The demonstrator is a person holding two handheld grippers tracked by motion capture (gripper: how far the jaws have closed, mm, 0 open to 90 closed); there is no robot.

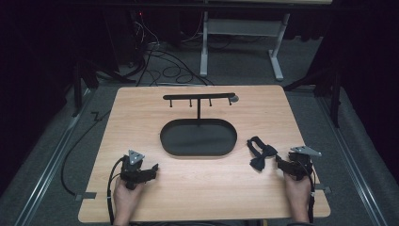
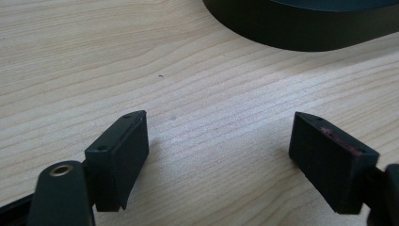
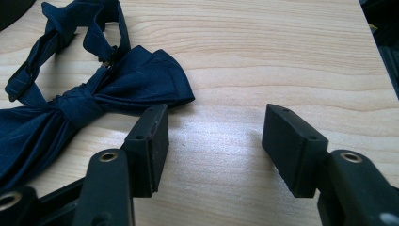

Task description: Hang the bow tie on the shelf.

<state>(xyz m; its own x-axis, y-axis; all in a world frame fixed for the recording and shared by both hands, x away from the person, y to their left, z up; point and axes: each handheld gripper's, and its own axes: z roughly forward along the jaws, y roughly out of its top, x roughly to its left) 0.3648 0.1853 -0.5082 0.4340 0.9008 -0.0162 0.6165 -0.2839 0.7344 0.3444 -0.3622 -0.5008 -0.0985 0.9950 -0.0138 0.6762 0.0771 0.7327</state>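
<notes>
A dark navy bow tie (image 1: 260, 155) with its strap lies on the wooden table right of the tray; in the right gripper view the bow tie (image 3: 89, 99) sits just ahead and left of the jaws. My right gripper (image 1: 282, 165) rests near the table's right edge, open, with bare wood between its jaws (image 3: 214, 141). My left gripper (image 1: 151, 170) lies at the front left, open over bare wood (image 2: 219, 146). A black oval tray (image 1: 198, 137) with a T-shaped hook stand (image 1: 199, 99) occupies the table's middle; the tray's rim (image 2: 301, 28) shows ahead of the left jaws.
The wooden table (image 1: 197, 188) has its right edge close to my right hand. Cables (image 1: 164, 66) and a white desk frame (image 1: 244, 42) lie on the floor beyond the far edge. A cable (image 1: 111, 188) trails from the left gripper.
</notes>
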